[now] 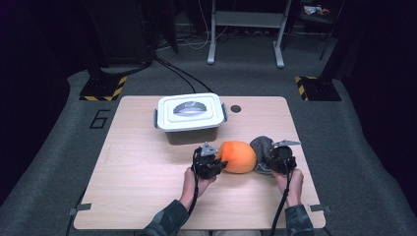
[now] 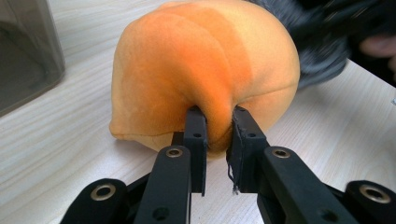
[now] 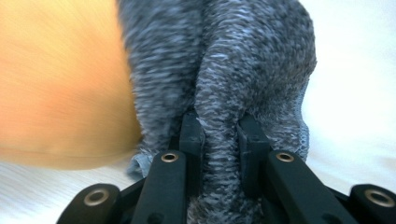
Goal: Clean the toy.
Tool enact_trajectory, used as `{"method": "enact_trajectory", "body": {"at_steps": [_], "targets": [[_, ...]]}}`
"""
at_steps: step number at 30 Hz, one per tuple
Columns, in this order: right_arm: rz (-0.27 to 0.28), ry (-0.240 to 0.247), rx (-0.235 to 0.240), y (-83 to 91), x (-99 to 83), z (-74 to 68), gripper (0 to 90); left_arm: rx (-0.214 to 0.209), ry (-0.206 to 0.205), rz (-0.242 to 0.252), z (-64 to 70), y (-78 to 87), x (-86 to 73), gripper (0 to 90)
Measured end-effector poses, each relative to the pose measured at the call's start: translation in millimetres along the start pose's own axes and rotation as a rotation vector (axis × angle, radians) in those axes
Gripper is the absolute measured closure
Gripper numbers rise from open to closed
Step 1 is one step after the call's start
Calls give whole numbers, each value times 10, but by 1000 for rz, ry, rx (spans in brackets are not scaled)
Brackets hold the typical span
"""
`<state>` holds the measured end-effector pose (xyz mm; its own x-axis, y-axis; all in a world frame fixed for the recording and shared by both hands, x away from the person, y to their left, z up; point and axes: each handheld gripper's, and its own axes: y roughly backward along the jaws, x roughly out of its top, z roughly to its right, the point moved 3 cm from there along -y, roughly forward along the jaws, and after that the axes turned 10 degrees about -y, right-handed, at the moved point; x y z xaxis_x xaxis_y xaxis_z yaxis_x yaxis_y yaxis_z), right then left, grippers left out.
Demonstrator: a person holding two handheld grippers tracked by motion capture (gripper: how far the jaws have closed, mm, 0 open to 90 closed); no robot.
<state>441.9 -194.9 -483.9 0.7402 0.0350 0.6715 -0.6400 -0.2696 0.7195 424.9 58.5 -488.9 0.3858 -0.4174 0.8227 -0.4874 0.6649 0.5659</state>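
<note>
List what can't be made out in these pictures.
- Inside of the lidded box: high view, the white lid covers it.
- What the grey knit fabric is, sock or cover: right gripper view, cut off by the edges.
- Orange plush surface: right gripper view, blurred.
- Small dark spot on the table: high view, too small to identify.

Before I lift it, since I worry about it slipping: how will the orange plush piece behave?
Probably soft: the left gripper pinches a fold of the orange plush piece. Likely light. It may sag rather than roll.
</note>
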Motion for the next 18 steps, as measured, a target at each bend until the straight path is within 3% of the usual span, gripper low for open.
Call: {"method": "enact_trajectory", "body": {"at_steps": [4, 7, 10, 12, 14, 16, 18], "targets": [[100, 40, 19, 332, 131, -130, 756, 5, -5, 5, 12, -4, 7, 785], [145, 59, 84, 496, 199, -307, 756, 5, -5, 6, 9, -4, 8, 785], [111, 110, 116, 436, 194, -488, 756, 4, -8, 3, 7, -9, 11, 782], [71, 135, 96, 305, 166, -546, 757, 9, -13, 3, 9, -17, 14, 767], [64, 140, 82, 214, 152, -541, 757, -1, -13, 9, -1, -16, 15, 715], [67, 113, 91, 188, 163, -517, 757, 12, -30, 15, -5, 2, 10, 627], [63, 115, 85, 180, 178, -485, 757, 25, -51, 1, 4, 6, -16, 540]]}}
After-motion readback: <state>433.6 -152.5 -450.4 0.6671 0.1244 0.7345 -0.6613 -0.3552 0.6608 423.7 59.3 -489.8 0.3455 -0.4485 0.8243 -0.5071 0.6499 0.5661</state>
